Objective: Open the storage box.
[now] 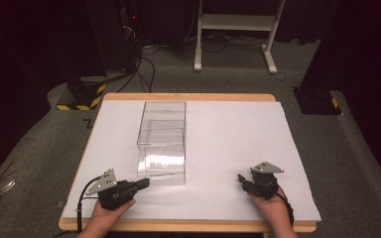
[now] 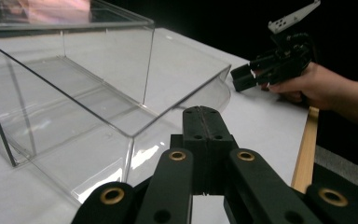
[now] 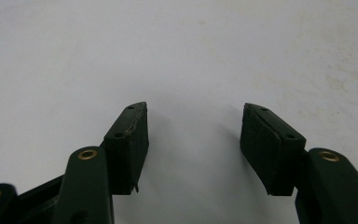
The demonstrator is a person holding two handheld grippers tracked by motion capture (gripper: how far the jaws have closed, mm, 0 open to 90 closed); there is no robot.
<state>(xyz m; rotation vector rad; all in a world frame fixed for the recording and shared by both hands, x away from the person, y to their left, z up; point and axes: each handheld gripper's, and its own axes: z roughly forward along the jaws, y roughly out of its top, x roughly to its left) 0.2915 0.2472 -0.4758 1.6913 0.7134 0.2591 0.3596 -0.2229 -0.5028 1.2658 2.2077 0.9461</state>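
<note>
On white table (image 1: 228, 148), clear box (image 1: 161, 144); grey carpet (image 1: 327, 148) around.

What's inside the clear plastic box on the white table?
Nothing visible: through the clear rectangular plastic box only its own walls, an inner clear panel and the white table top beneath show. Glare near its front end may hide something small or transparent.

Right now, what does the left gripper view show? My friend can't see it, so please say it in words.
The left gripper, its black jaws shut together with nothing between them, points at the near corner of a clear plastic box standing on a white table. Farther off at the right, a hand holds the right gripper above the table.
</note>
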